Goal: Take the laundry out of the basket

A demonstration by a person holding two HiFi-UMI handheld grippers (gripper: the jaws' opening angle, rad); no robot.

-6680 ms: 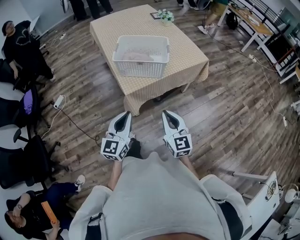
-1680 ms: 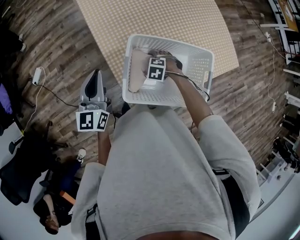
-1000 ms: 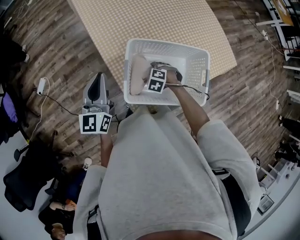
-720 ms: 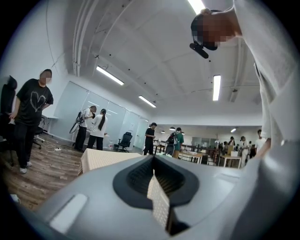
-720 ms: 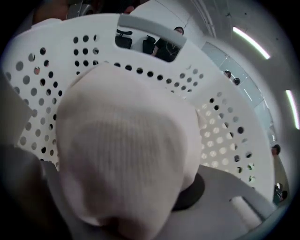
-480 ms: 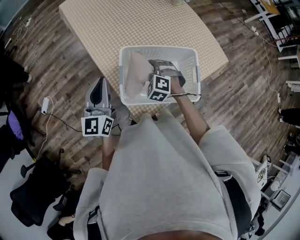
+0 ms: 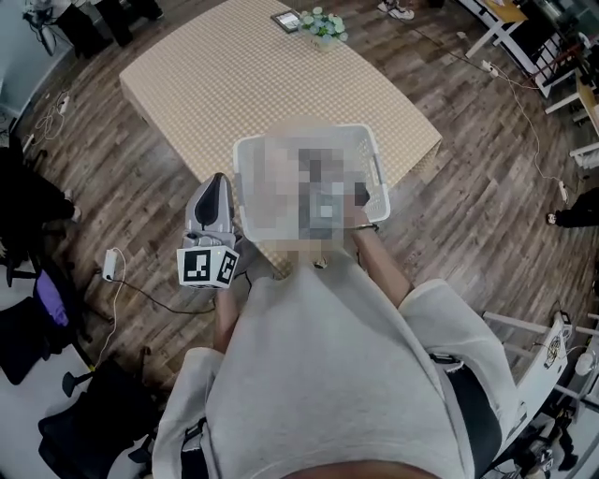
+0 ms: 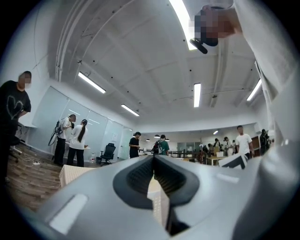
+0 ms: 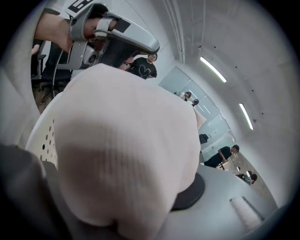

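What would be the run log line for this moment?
right tongs: shut on cloth, over basket | left tongs: shut, empty

Pale pink ribbed laundry (image 9: 126, 154) bulges in a bunch — close against the white, hole-pierced basket (image 9: 41, 136).

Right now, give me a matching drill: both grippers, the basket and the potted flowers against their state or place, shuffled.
1. left gripper
2. right gripper
3. white laundry basket
4. potted flowers

A. far end of the checked table
B. clamped on pale ribbed cloth
C. jaws together, nothing between
D. near edge of that table

Pairs: 1-C, 2-B, 3-D, 4-A
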